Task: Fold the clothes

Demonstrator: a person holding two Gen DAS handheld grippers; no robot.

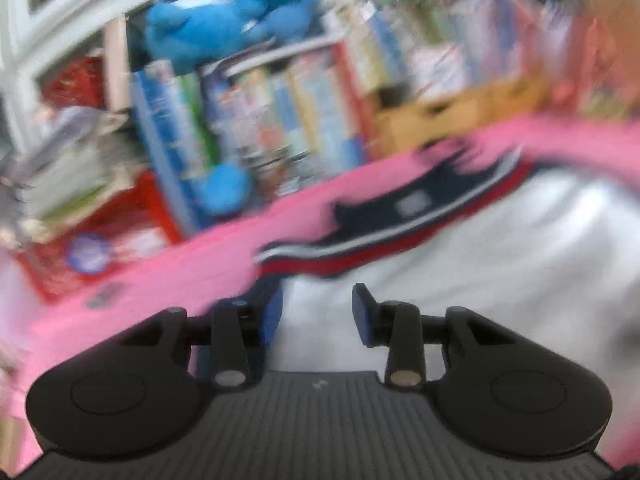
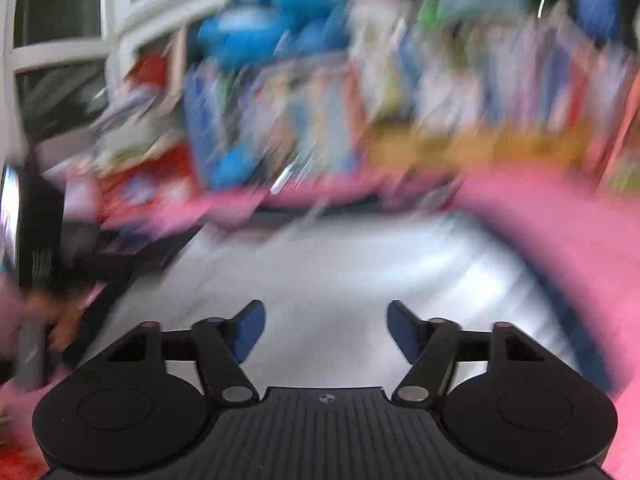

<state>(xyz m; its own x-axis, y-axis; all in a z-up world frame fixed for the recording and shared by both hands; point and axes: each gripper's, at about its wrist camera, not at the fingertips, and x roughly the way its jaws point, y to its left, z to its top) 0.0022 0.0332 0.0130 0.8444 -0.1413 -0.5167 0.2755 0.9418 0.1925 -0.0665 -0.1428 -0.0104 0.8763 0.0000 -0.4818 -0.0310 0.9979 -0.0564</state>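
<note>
White garment point(image 1: 500, 248) with navy-and-red collar point(image 1: 384, 224) spread on pink surface point(image 1: 192, 264), ahead of left gripper point(image 1: 318, 312) and right gripper point(image 2: 326, 330); both jaws released, empty.

Both views are blurred. A pink surface point(image 1: 192, 264) fills the lower part of the room. Just behind the pink surface stands a row of colourful books and boxes point(image 1: 280, 120), tightly packed. On top of this row sits a blue plush toy point(image 1: 228, 12). Right of the books, also behind the pink surface, is a yellow-orange cardboard box point(image 1: 440, 116). Left of the books and above them a white window frame point(image 2: 60, 52) shows dark panes. A red box point(image 1: 100, 236) lies left of the books, near the pink surface.
</note>
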